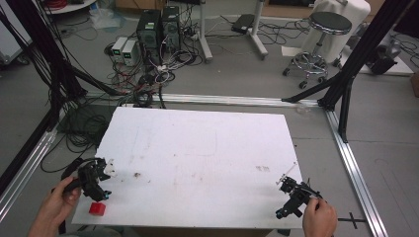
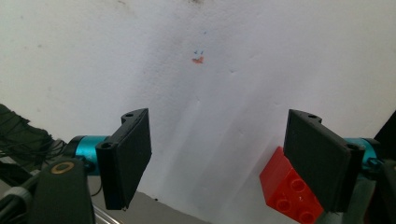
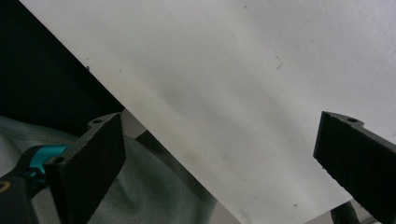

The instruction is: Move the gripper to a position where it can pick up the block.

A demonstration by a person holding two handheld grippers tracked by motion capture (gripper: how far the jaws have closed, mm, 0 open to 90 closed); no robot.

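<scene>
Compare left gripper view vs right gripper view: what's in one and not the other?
Left gripper view: a red brick lying on the table, partly behind one jaw, plus a small red and blue mark on the white surface. Right gripper view: grey-green fabric below the table edge. Both: the white tabletop and two black jaws standing wide apart with nothing between them.

High view overhead facing forward, gripper views close above the white table (image 1: pixel 197 148), shared by all

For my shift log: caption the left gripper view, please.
Open left gripper over the white table, a red studded plastic brick partly behind one jaw.
</scene>
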